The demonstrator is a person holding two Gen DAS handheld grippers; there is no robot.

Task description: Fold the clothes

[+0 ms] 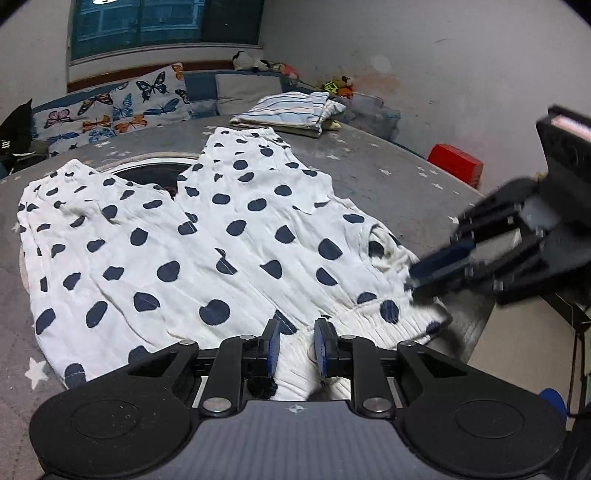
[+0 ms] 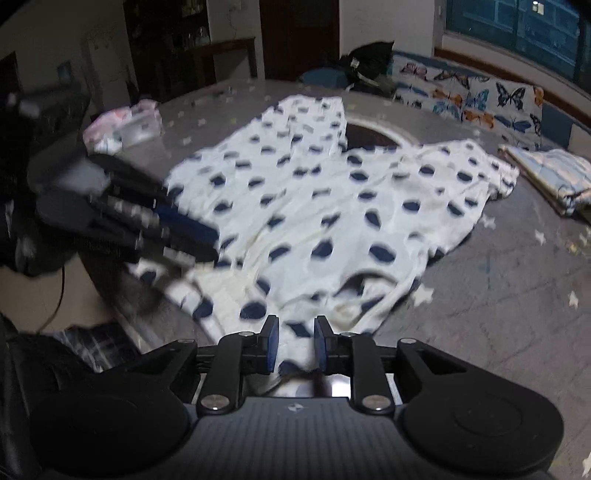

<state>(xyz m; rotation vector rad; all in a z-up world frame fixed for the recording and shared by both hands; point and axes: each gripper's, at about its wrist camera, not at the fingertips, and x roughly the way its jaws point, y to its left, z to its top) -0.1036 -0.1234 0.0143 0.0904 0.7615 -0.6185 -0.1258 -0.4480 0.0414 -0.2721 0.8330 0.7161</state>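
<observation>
While we hold both grippers low at the near edge of the bench (image 1: 388, 184), the polka-dot trousers (image 1: 229, 236) lie spread flat across its grey, star-printed cover, waistband toward us and legs running away. Our left gripper (image 1: 296, 345) has its jaws partly closed on the white ribbed waistband, the cloth bunched between the blue pads. Our right gripper (image 2: 296, 343) sits the same way at the other end of the waistband, jaws narrowed around the cloth; the right wrist view is blurred, so we cannot tell how firmly it pinches. Each camera catches the other tool: the left wrist view shows the right gripper (image 1: 436, 269) coming in from the side with its tips on the waistband corner, and the right wrist view shows the left gripper (image 2: 192, 236) smeared at the hem.

We can read no writing or brand anywhere.

Only the left wrist view shows a folded striped garment (image 1: 291, 110) beyond the trouser legs, a red box (image 1: 456, 164) off the bench's right edge and soft toys (image 1: 258, 64) by the wall. Only the right wrist view shows a pale pink bundle (image 2: 125, 123) at the bench's far left and a dark doorway (image 2: 299, 37). Both show the butterfly-print cushion (image 1: 122, 103) under the window (image 1: 147, 26).
</observation>
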